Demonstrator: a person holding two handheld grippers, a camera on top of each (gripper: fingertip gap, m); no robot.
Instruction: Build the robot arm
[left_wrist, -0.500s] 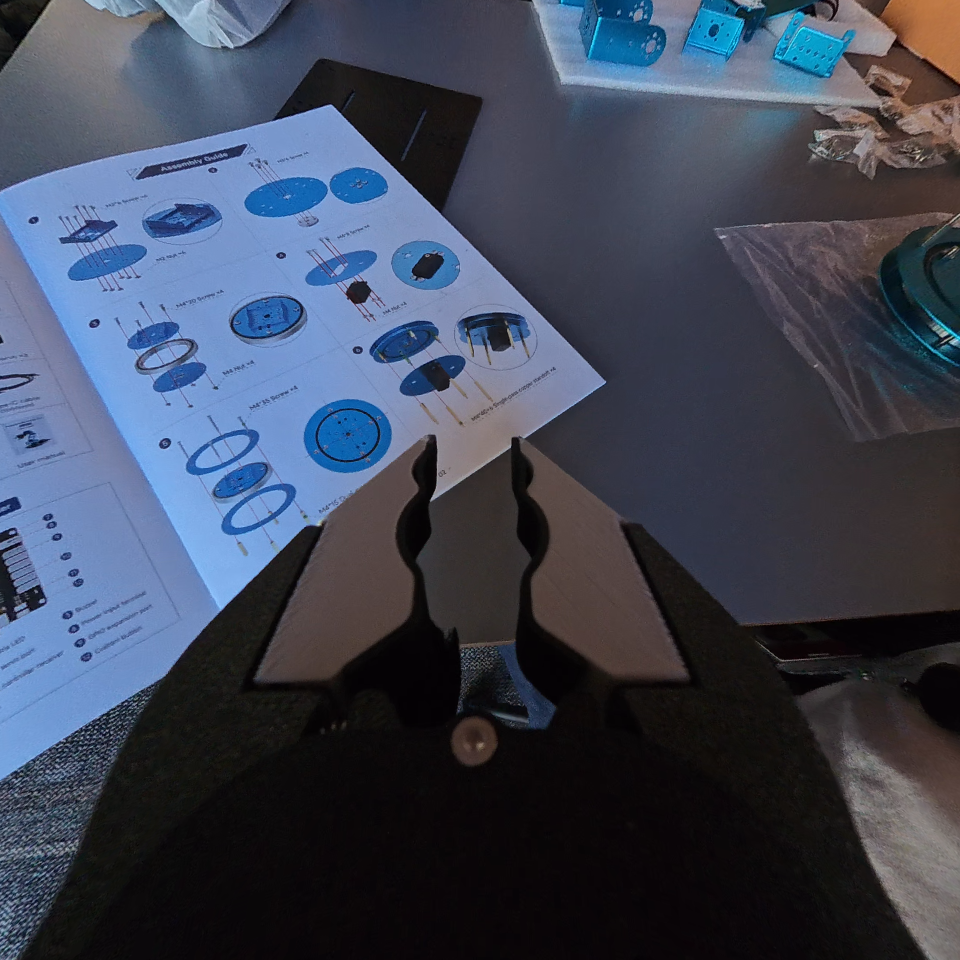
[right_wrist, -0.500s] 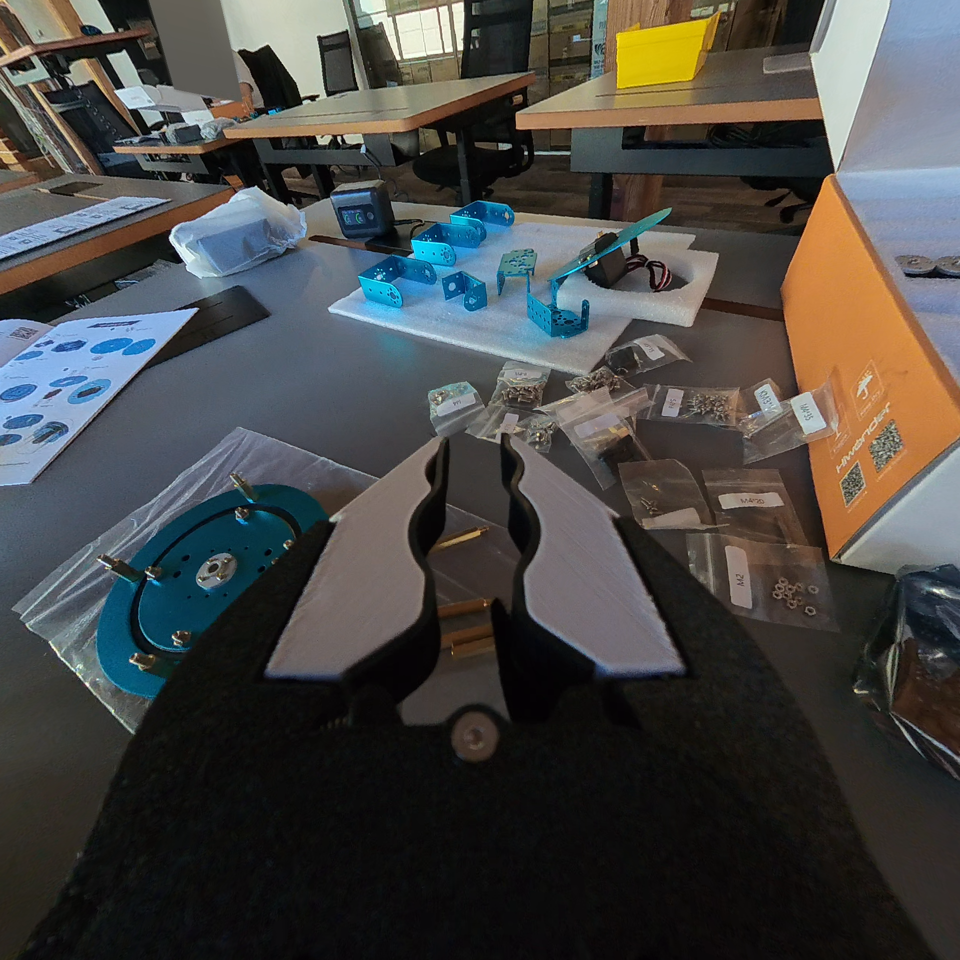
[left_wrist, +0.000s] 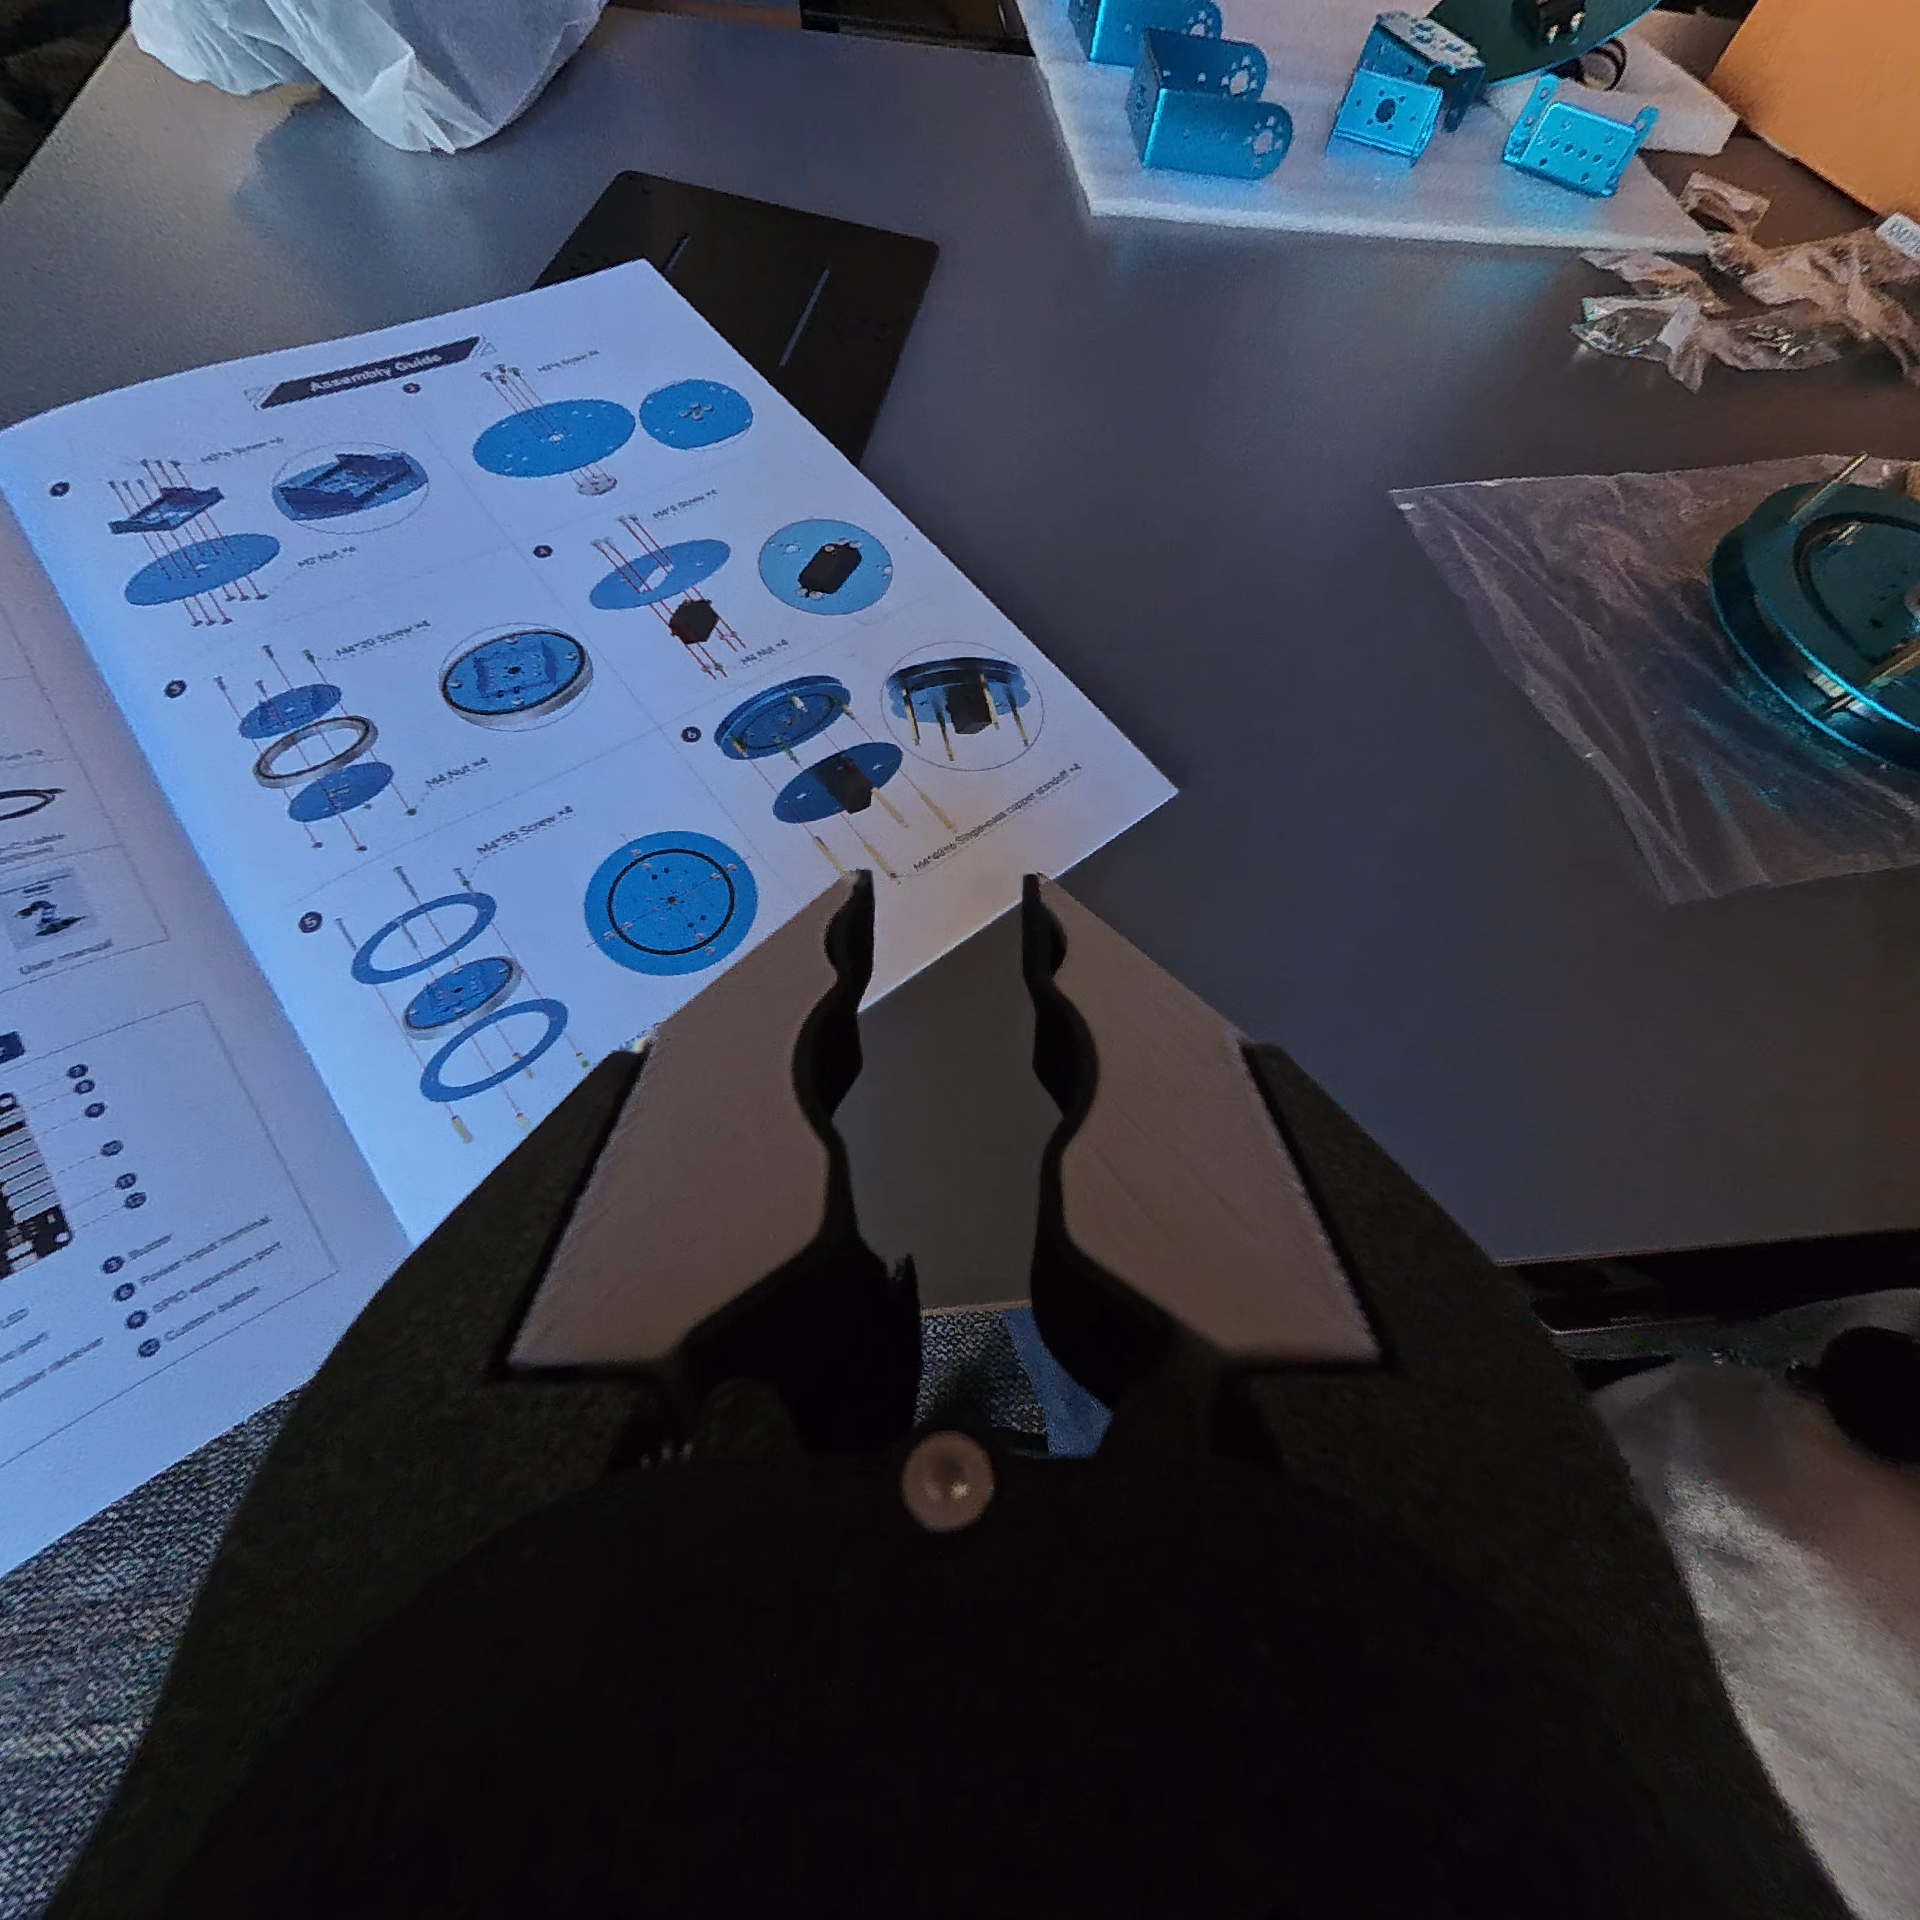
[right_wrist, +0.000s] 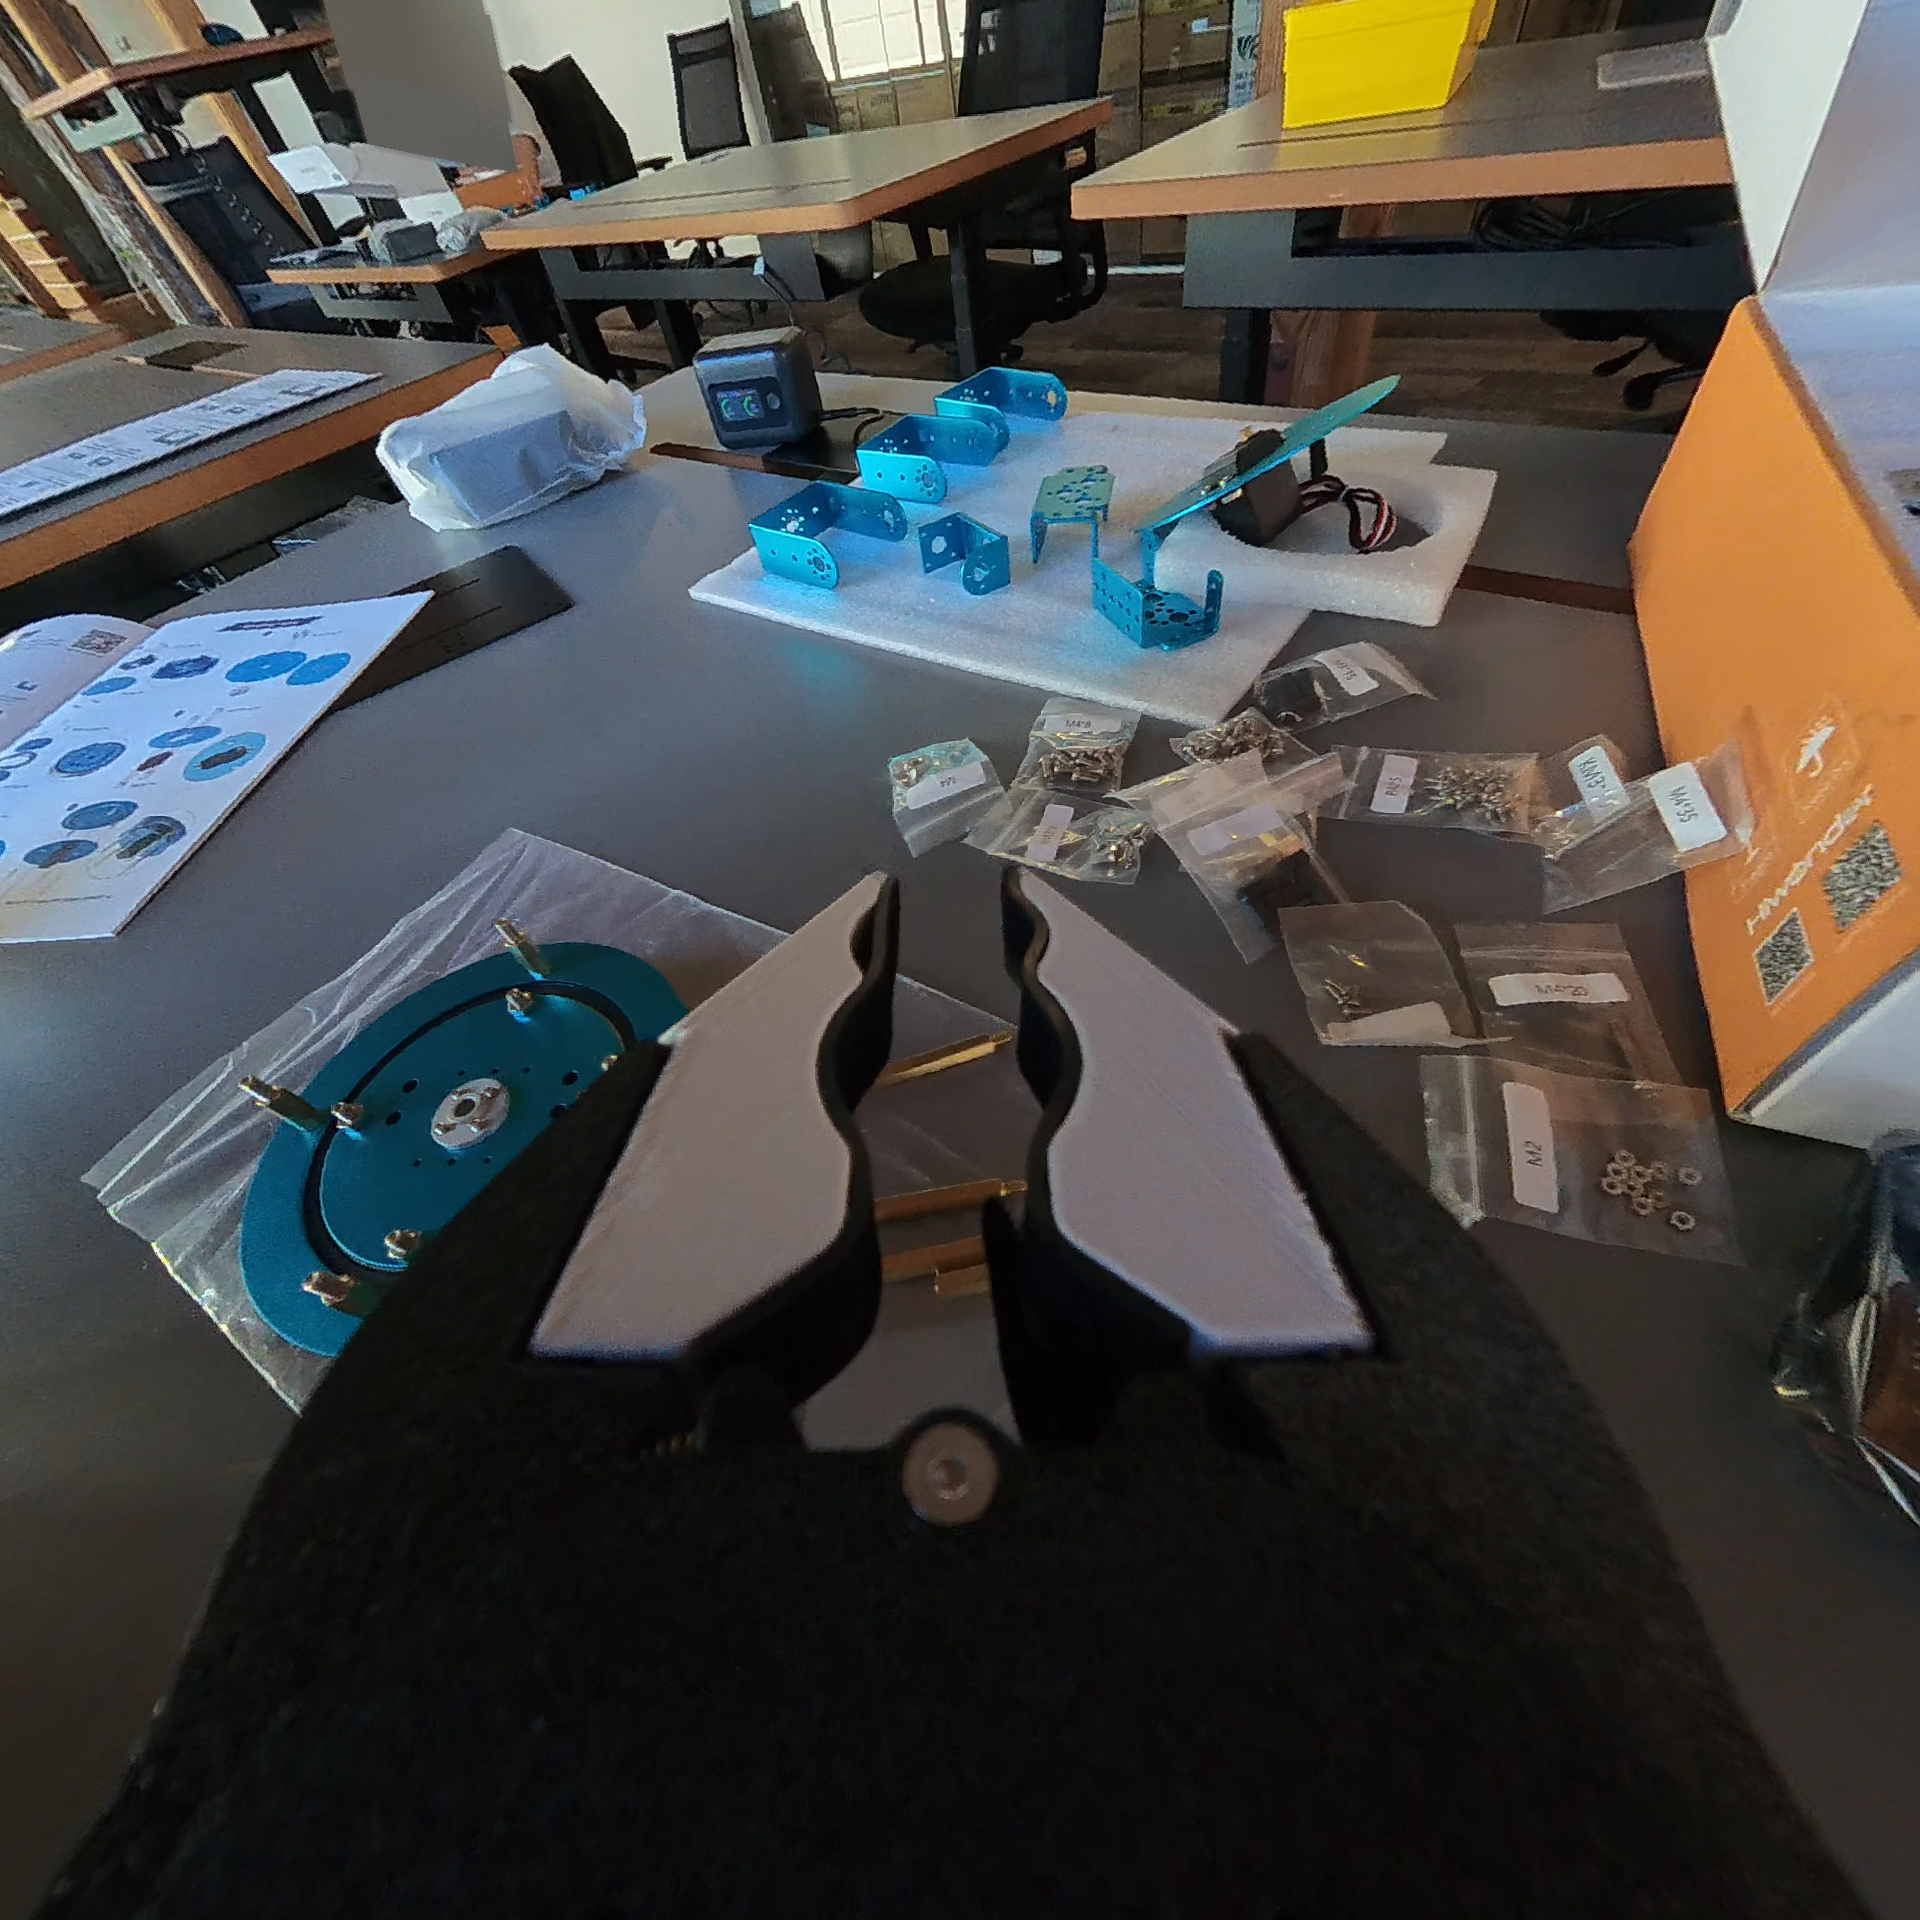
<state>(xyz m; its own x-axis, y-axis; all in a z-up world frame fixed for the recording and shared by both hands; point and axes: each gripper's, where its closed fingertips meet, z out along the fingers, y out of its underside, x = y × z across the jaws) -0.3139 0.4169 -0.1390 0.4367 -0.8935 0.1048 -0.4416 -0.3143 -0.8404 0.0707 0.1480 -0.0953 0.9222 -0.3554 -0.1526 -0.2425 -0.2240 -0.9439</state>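
The left gripper (left_wrist: 943, 883) is held above the near edge of the grey counter (left_wrist: 1195, 582), and its jaws are parted with nothing between them. Just to the left of the jaws, an open white instruction booklet with blue drawings (left_wrist: 499, 727) is laid flat, and the left fingertip is seen over its lower corner. Beyond the booklet a flat black plate with two slots (left_wrist: 790, 281) is partly covered by it. Far to the right of these jaws, a round blue metal disc with brass posts (left_wrist: 1818, 634) is set on a clear plastic sheet (left_wrist: 1558, 644). The right gripper (right_wrist: 948, 883) is held over the same counter, its jaws also released and empty. Between and below the jaws three loose brass standoffs (right_wrist: 940, 1205) are seen lying on the plastic sheet, not touched by the fingers. The blue disc is just to the left of these jaws. Ahead and to the right, many small clear bags of screws and nuts (right_wrist: 1434, 790) are spread, and an orange and white cardboard box (right_wrist: 1787, 727) stands at the far right. Farther ahead, blue metal brackets (right_wrist: 904, 488) are arranged on a white foam sheet (right_wrist: 997, 634).
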